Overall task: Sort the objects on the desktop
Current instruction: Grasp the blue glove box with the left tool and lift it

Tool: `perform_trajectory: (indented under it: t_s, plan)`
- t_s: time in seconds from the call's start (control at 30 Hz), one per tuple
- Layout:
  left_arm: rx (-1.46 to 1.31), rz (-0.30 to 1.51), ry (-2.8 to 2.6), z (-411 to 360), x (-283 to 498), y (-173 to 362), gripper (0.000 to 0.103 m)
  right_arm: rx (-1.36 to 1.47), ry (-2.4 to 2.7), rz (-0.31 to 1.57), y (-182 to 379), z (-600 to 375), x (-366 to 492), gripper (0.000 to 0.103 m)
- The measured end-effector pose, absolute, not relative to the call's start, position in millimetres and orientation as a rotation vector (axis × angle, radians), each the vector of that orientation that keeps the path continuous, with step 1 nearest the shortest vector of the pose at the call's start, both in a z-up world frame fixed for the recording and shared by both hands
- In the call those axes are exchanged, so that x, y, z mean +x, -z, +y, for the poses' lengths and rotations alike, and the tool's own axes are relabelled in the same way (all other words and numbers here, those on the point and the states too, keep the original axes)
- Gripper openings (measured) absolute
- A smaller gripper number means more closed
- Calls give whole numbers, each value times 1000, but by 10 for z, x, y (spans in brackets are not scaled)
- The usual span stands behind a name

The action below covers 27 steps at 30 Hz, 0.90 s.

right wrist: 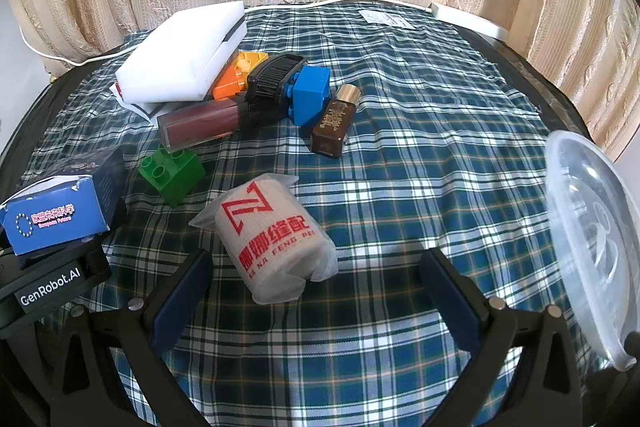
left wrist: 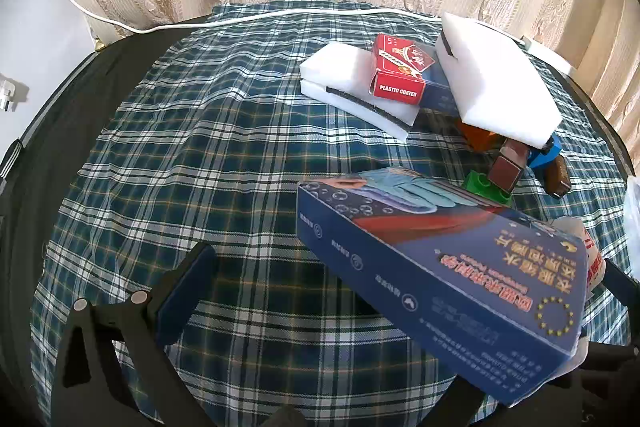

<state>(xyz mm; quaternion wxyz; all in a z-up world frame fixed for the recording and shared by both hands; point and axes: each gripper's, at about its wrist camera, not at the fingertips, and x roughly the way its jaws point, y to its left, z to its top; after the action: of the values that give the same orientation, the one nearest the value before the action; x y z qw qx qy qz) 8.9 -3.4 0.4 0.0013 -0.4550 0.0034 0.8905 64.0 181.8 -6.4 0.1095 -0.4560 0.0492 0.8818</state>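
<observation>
A long blue carton point(left wrist: 440, 283) lies tilted across the right half of the left wrist view. It sits inside my left gripper point(left wrist: 400, 259), clear of the left pad point(left wrist: 180, 291), and hides the right finger. In the right wrist view its end point(right wrist: 60, 215) rests over the left gripper's body point(right wrist: 52, 291). My right gripper point(right wrist: 316, 259) stands wide open over the plaid cloth point(right wrist: 420, 167). A white roll in a plastic bag point(right wrist: 272, 239) lies between its fingertips, nearer the left one and untouched. Beyond it lie a green brick point(right wrist: 172, 171), a dark red lip gloss tube point(right wrist: 200, 123) and a brown gold-capped bottle point(right wrist: 332, 127).
A pile at the back holds white foam blocks point(right wrist: 180, 55), a red card box point(left wrist: 400, 75), an orange brick point(right wrist: 236, 75), a black comb point(right wrist: 276, 75) and a blue brick point(right wrist: 312, 95). A clear plastic lid point(right wrist: 592, 239) stands at the right edge. A power strip point(right wrist: 468, 19) and curtain lie behind.
</observation>
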Motion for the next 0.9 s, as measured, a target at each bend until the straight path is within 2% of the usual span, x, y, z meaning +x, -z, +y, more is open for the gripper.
perform_trajectory:
  t_s: [0.9]
  plan:
    - [-1428,17,-2784,23,116,-3,103,-1349,-2609,139,58,1839,651,103]
